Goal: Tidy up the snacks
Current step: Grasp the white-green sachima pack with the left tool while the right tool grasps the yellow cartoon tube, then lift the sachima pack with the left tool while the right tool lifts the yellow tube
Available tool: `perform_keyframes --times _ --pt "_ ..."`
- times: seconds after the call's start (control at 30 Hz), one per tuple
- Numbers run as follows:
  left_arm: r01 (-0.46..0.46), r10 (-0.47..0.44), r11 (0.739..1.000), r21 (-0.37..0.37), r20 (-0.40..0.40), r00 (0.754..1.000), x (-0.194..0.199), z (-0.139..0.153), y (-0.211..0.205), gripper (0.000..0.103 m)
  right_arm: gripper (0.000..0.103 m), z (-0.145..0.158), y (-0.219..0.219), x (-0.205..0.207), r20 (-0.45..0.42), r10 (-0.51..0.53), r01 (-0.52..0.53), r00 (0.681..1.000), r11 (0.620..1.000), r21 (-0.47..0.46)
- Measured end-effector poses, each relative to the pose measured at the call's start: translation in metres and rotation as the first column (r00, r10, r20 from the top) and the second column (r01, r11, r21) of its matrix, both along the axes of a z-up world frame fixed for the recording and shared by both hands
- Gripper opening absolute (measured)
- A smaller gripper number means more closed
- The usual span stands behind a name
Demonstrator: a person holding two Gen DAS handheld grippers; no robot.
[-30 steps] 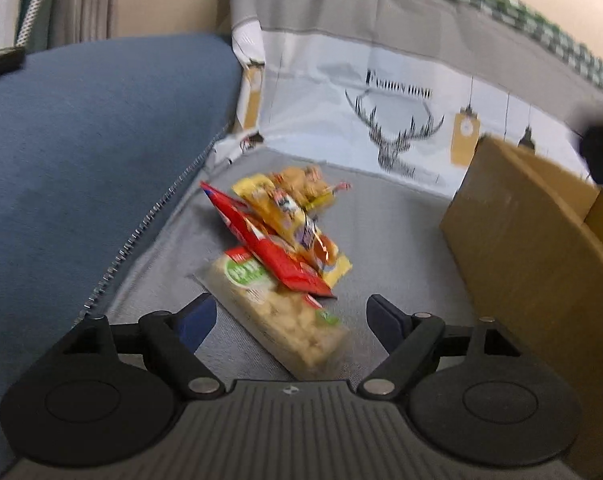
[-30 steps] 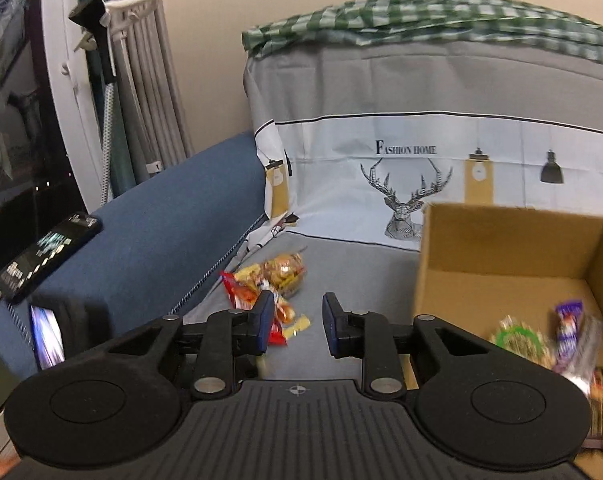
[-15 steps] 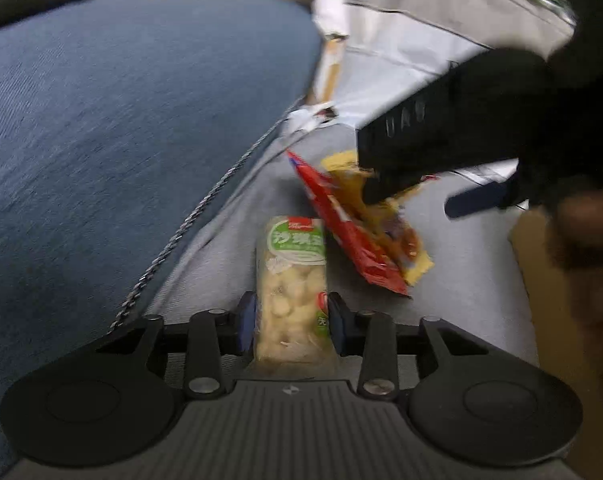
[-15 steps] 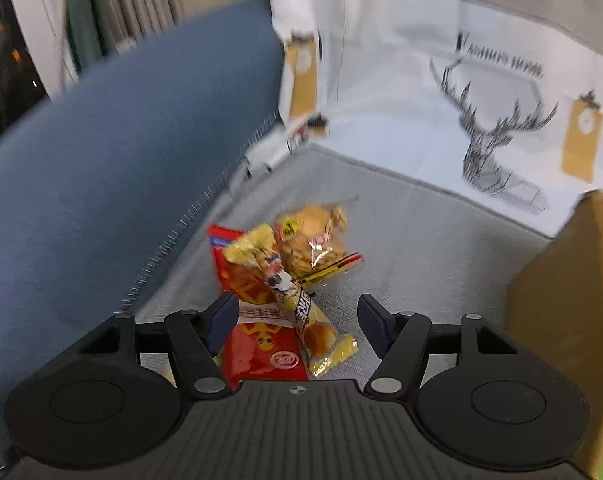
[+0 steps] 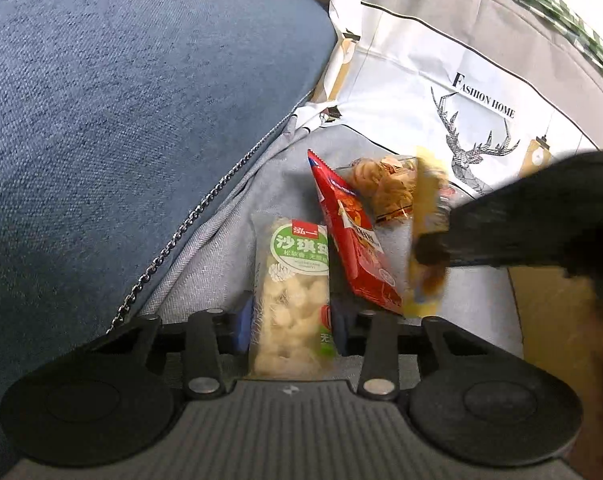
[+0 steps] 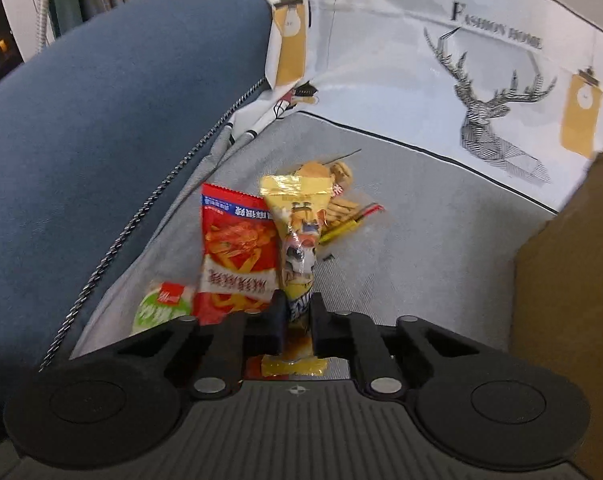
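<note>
My left gripper (image 5: 291,326) is shut on a clear pack of pale puffed snack with a green label (image 5: 293,288), lying on the grey sofa cover. My right gripper (image 6: 296,320) is shut on a yellow snack packet (image 6: 297,240) and also shows in the left wrist view (image 5: 433,248) as a blurred black shape. A red chip packet (image 5: 353,240) lies between them; it also shows in the right wrist view (image 6: 237,252). A clear bag of brown crackers (image 5: 385,188) lies behind, seen too in the right wrist view (image 6: 337,196). The green label's corner (image 6: 161,304) shows in the right wrist view.
A cardboard box (image 6: 569,280) stands at the right, its side also in the left wrist view (image 5: 549,320). A blue sofa cushion (image 5: 121,120) rises on the left. A white deer-print backrest cover (image 6: 481,80) stands behind the snacks.
The right gripper went from open over the packets to shut on the yellow packet. The left gripper stayed shut on the puffed snack pack and hardly moved.
</note>
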State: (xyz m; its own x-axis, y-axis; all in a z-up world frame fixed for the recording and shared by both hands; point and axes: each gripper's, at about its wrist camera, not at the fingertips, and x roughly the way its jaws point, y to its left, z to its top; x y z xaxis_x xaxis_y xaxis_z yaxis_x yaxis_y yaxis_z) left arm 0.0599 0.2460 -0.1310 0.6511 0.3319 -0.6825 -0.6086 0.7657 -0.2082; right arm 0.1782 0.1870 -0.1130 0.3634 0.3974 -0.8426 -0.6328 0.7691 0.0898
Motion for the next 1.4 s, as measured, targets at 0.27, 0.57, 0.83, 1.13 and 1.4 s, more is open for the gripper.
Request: perform_keyframes --times 0.27,0.57,0.83,1.13,1.4 --pt "0.03 -0.03 0.999 -0.039 0.001 1.0 -0.003 0.002 0.004 0.042 0.012 0.042 -0.047 -0.048 0.015 -0.013 0.013 1.0 1.0 0.007" --pt "0.162 -0.162 0.987 -0.009 -0.151 0.975 -0.01 0.024 -0.006 0.042 0.012 0.061 -0.102 -0.134 0.008 0.02 -0.02 1.0 0.998 0.061" --pt "0.312 -0.328 0.945 -0.102 -0.246 0.912 -0.037 0.025 -0.006 0.041 0.012 0.015 -0.12 -0.17 -0.024 0.012 -0.011 1.0 0.997 0.071" --pt "0.276 -0.297 0.954 -0.115 -0.264 0.917 -0.034 0.016 -0.012 0.041 0.016 -0.013 -0.123 -0.164 -0.028 -0.034 0.036 0.999 0.995 0.089" --pt "0.295 -0.308 0.951 -0.088 -0.285 0.908 -0.031 0.015 -0.016 0.046 0.024 -0.015 -0.119 -0.162 -0.008 0.008 -0.007 1.0 0.995 0.096"
